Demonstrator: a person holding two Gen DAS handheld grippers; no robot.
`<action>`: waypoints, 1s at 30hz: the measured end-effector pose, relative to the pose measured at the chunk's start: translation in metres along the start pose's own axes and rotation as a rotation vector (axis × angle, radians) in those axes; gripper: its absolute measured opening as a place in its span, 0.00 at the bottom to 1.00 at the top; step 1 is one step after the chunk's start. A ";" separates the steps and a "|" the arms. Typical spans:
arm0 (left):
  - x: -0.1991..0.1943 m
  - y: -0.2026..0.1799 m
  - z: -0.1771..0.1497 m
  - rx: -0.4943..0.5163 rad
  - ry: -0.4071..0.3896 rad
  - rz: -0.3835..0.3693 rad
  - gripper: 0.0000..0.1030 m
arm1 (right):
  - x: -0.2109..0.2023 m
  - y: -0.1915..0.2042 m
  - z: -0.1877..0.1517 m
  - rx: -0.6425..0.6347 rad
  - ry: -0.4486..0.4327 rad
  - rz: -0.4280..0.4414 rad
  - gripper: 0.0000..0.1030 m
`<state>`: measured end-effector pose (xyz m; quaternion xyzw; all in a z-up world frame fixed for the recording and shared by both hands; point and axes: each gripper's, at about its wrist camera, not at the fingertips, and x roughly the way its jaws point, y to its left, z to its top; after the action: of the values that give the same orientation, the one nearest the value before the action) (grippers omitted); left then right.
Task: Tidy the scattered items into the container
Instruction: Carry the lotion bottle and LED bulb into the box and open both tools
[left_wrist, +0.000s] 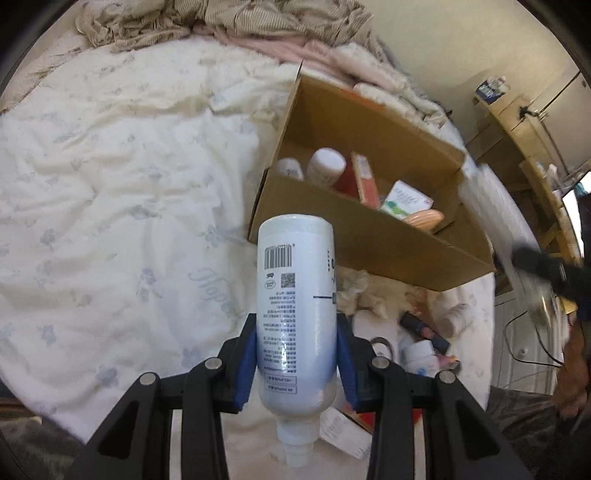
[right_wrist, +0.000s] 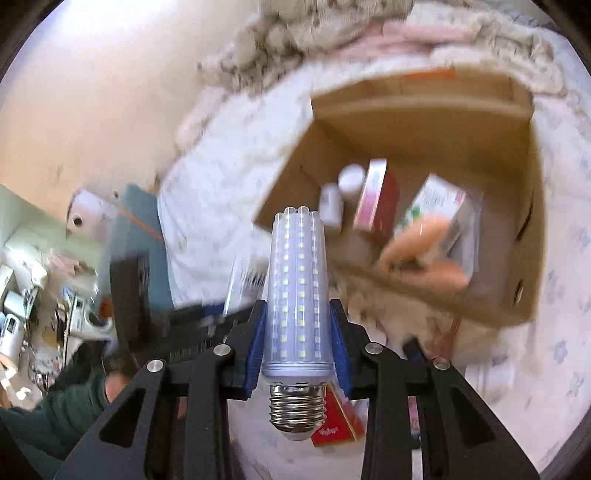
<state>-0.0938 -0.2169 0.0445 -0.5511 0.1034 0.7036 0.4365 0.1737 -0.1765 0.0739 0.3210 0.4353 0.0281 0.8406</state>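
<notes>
While both tools are loaded, the scene reads so:
Bottle: white lotion bottle (left_wrist: 295, 314), cap toward the camera, clamped between the blue pads of the left gripper (left_wrist: 297, 363), above the quilt (left_wrist: 110, 221).
Bulb: LED corn bulb (right_wrist: 297, 291), screw base toward the camera, pinched by the right gripper (right_wrist: 299, 345).
Container: open cardboard box (left_wrist: 369, 240) ahead on the bed, holding small bottles, cartons and a peach item.
Loose items: several lie on the quilt beside the box.

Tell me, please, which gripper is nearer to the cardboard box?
Right, it seems. The right gripper, holding a light bulb, is by the box corner; the left gripper, holding a bottle, sits back from its near wall.
</notes>
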 end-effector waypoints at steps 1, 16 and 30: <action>0.015 -0.027 0.026 0.003 -0.009 0.010 0.37 | 0.013 0.019 0.004 0.002 -0.026 -0.012 0.34; 0.085 -0.164 0.172 0.156 -0.010 0.011 0.38 | 0.041 -0.057 0.065 0.112 -0.094 -0.425 0.34; 0.199 -0.202 0.201 0.178 0.172 0.115 0.38 | 0.073 -0.076 0.057 0.139 0.028 -0.557 0.35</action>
<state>-0.0868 0.1296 0.0146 -0.5618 0.2339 0.6655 0.4322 0.2439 -0.2426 0.0023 0.2454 0.5192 -0.2296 0.7858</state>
